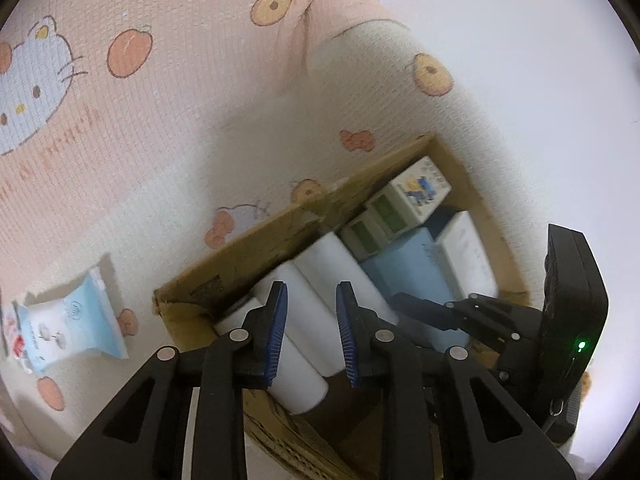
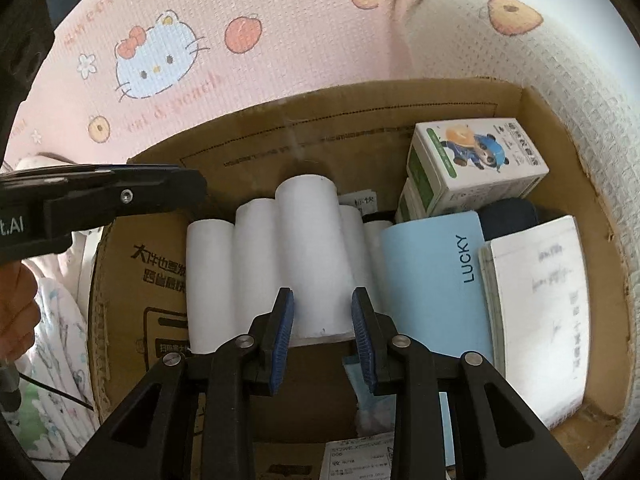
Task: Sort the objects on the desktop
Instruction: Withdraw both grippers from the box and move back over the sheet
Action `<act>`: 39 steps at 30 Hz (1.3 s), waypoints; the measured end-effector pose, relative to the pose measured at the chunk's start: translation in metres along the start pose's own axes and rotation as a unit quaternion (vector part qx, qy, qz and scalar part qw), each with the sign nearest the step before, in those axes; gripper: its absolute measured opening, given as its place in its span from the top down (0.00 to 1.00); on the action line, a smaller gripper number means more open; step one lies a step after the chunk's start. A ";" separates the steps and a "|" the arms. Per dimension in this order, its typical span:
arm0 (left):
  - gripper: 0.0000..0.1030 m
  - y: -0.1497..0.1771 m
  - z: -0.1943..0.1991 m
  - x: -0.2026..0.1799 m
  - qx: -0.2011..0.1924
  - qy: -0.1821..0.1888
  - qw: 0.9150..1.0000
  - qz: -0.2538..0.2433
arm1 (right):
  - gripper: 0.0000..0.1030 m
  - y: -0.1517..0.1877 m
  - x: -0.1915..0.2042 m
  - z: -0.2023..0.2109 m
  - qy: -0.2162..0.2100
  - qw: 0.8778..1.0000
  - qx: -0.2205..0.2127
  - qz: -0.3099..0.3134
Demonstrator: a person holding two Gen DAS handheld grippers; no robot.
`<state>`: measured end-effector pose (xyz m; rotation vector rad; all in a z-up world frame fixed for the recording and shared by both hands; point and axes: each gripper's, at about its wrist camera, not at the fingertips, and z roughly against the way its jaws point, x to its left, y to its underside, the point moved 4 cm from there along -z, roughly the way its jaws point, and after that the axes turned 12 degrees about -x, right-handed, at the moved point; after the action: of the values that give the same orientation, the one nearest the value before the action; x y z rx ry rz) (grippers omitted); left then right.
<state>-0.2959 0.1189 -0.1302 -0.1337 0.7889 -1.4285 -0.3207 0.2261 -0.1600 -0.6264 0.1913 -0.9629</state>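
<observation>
A cardboard box [image 2: 360, 112] lies on a pink cartoon-print cloth. Inside it lie several white paper rolls [image 2: 312, 240], a light blue "LUCKY" notebook [image 2: 436, 280], a white notebook [image 2: 536, 312] and two white-green cartons [image 2: 476, 160]. My right gripper [image 2: 323, 340] is open just above the top roll's near end, not touching it. My left gripper [image 1: 312, 332] is open over the rolls [image 1: 320, 304] at the box's [image 1: 256, 248] near end; its side shows in the right wrist view [image 2: 120, 196]. The right gripper [image 1: 432, 312] shows in the left wrist view.
A light blue tissue pack [image 1: 72, 320] lies on the cloth [image 1: 160, 120] left of the box. A dark blue object [image 2: 508, 212] sits behind the notebooks. A paper label [image 2: 356, 460] lies at the box's near edge.
</observation>
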 end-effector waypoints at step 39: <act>0.91 0.169 0.164 0.199 -0.153 -0.106 0.982 0.030 | 0.74 0.014 0.250 0.055 -0.079 0.982 -0.108 0.135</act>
<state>-0.0766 -0.0923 -0.1780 -0.4880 0.8231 -1.2060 -0.1457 0.0513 -0.0941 -0.8503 0.2356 -0.6319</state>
